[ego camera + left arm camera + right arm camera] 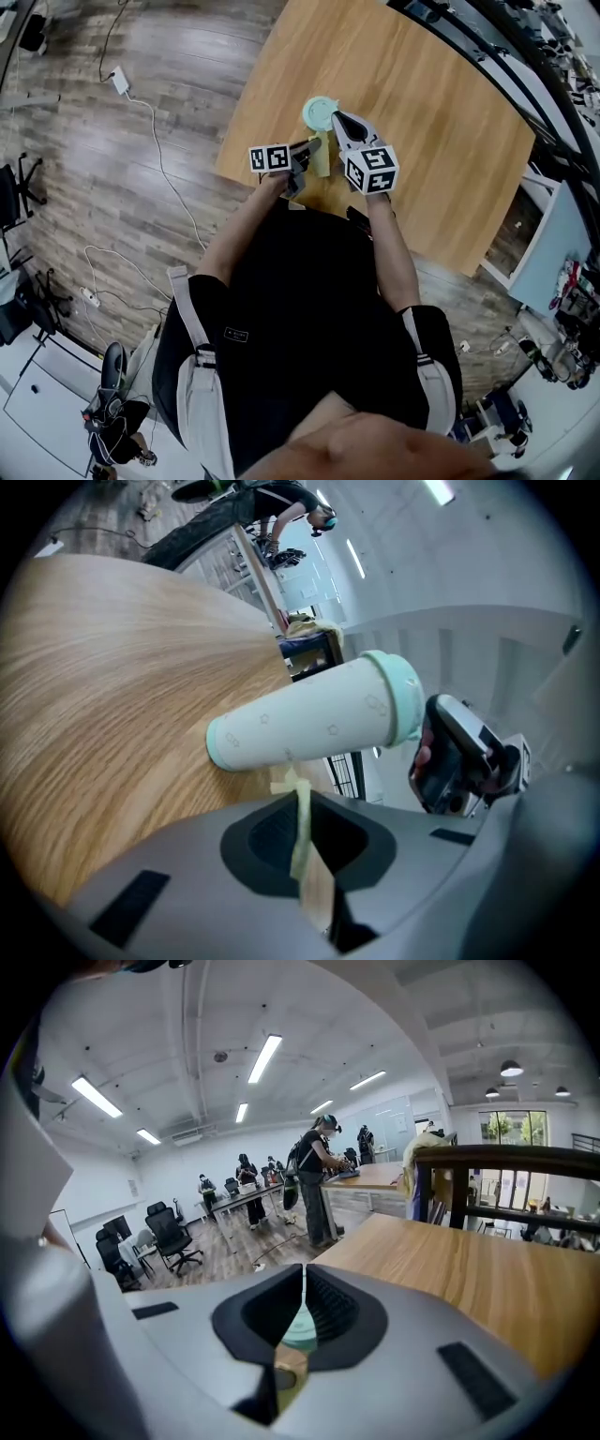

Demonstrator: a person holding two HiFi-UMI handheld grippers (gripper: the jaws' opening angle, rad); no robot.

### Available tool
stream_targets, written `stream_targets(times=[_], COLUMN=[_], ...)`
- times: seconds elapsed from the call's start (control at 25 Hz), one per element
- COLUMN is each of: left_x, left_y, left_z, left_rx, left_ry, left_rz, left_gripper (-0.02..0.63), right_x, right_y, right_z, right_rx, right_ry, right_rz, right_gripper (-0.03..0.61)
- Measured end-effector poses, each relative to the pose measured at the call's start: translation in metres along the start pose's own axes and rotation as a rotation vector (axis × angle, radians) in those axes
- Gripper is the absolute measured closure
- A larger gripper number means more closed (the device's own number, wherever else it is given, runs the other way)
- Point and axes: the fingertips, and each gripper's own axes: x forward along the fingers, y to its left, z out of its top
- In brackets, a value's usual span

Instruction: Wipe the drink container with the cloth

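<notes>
Both forearms are stretched forward over the table's (441, 141) near edge. The left gripper (302, 152) is clamped on a cloth (301, 822), mostly hidden by its jaws. The right gripper (337, 118) is closed and empty. At 12 o'clock the cup (309, 726) stands upright, and contact with the right tips cannot be judged.

Table (441, 122), upper centre to right: light wood w/ fine straight grain, smooth, satin sheen. Floor (112, 187), left side: grey wood-look planks, coarser grain, low gloss. Drink container (309, 726), mid-frame in left gripper view: smooth matt plastic, off-white body w/ faint star prints, mint lid & base band. Cloth (301, 841), lower centre: thin pale-yellow fabric, soft, matt. Left gripper (298, 799) & right gripper (303, 1283): grey matt moulded plastic, black ribbed inner pads. Marker cubes (370, 171): matt white faces, black print.
</notes>
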Motion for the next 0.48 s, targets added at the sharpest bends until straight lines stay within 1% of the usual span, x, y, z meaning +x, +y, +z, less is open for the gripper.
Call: stream_targets(times=[0.16,0.32,0.48], left_x=[-0.01,-0.023,-0.043], left_y=[-0.019,-0.041,-0.058], left_z=[-0.005,-0.012,-0.008], left_rx=[0.051,0.105,0.181], left_ry=[0.004,0.015,-0.006], left_rz=[-0.015,-0.031,-0.022], left_gripper=[0.58,0.58,0.58], right_x=[-0.008,-0.019,-0.027], right_y=[-0.006,-0.008,-0.01], right_z=[-0.001,-0.004,-0.005], right_rx=[0.009,0.051,0.082], right_ry=[-0.015,-0.031,-0.042], right_rz=[0.002,0.01,0.013], right_gripper=[0.545,0.545,0.545])
